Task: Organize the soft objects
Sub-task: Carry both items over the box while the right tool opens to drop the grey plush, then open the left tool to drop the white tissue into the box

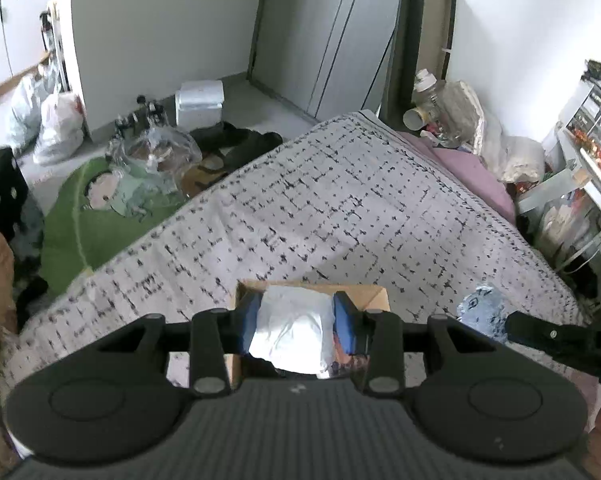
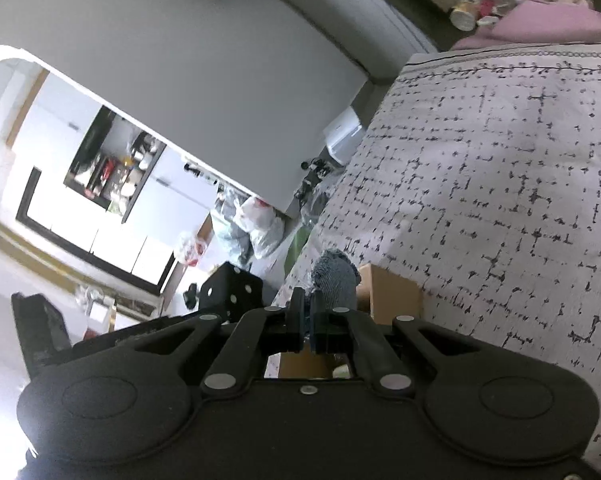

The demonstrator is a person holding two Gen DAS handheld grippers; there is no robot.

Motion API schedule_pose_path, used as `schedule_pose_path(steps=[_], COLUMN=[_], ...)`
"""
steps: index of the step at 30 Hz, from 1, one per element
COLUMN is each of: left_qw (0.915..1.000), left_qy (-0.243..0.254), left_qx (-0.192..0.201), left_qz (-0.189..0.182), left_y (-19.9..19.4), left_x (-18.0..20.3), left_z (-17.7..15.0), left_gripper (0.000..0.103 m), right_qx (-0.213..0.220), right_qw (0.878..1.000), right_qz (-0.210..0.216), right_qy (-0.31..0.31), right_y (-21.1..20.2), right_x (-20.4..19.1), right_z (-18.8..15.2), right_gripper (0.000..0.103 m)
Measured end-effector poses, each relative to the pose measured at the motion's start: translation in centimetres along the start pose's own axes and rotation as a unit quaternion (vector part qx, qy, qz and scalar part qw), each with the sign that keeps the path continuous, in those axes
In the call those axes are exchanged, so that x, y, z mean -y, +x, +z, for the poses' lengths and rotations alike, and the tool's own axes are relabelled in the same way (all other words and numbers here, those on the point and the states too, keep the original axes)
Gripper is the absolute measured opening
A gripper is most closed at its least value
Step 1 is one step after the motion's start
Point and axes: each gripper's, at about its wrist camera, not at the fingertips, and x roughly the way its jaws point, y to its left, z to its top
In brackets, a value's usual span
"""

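White cloth (image 1: 290, 332), folded into a soft bundle, sits clamped between the blue pads (image 1: 343, 320) of the left gripper (image 1: 294, 326), whose jaws stand narrow and press on both sides of it. The bundle hangs directly above an open cardboard box (image 1: 364, 294) that rests on the bed (image 1: 340, 208), near the bed's close edge. The bed is covered by a pale spread printed with a grid of broken black marks.

In the right wrist view, the right gripper (image 2: 307, 320) has its jaws drawn fully together, pinching the lower edge of a blue-grey knitted piece (image 2: 336, 280), likely a sock, which stands up from the fingertips. The same piece appears in the left wrist view as a bluish crumpled cloth at the end of the right gripper, just to the right of the box. In the right wrist view the box lies close behind the gripper, its brown side (image 2: 392, 294) just beside the knitted piece.

Beyond the bed, a pink cushion (image 1: 472, 172) lies at its far corner beside a clutter of jars and bags against the wall. On the floor to the left lie a green mat (image 1: 72, 232), a clear plastic bag (image 1: 156, 148) and a white container (image 1: 200, 104).
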Motion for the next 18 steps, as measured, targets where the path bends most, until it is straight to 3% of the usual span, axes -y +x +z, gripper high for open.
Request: schedule_pose_path(steps=[18], left_qw=[0.9979], left_qy=[-0.037], left_qx=[-0.029], left_qz=[-0.043], left_y=[3.0], left_x=[-2.5], left_z=[-2.4], left_gripper=[0.039], right_qx=[-0.047], right_qw=[0.997], right_qz=[-0.059], right_qy=[-0.028], right_y=[3.9], right_x=[-2.8], right_z=[-3.6], right_gripper=[0.005])
